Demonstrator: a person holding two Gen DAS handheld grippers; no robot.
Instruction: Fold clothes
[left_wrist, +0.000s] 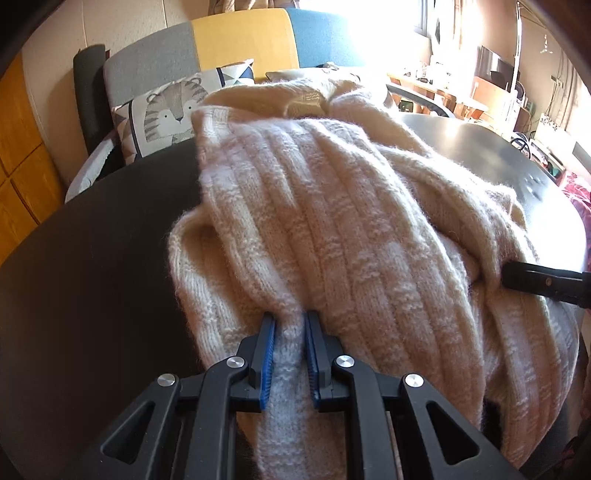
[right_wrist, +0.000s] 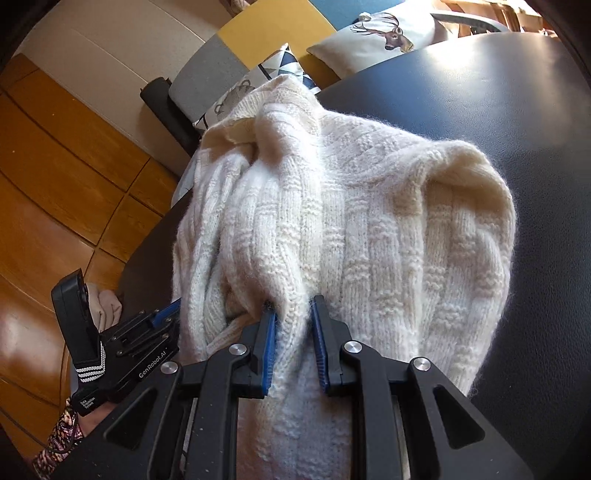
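Observation:
A cream chunky-knit sweater (left_wrist: 332, 206) lies bunched on a dark round table (left_wrist: 92, 258). My left gripper (left_wrist: 290, 325) is shut on a pinched fold of its near edge, blue pads pressing the knit from both sides. In the right wrist view the same sweater (right_wrist: 369, 229) rises in a heap, and my right gripper (right_wrist: 293, 308) is shut on another fold of its near edge. The right gripper's finger (left_wrist: 543, 282) pokes into the knit at the right in the left wrist view. The left gripper (right_wrist: 162, 314) shows at lower left in the right wrist view.
A sofa with grey, yellow and blue back panels (left_wrist: 243, 40) stands behind the table, with a tiger cushion (left_wrist: 166, 114) and a deer cushion (right_wrist: 388, 33). Wooden floor (right_wrist: 55, 166) lies to the left. A cluttered desk (left_wrist: 480, 92) stands far right. A patterned sleeve (right_wrist: 62, 432) shows.

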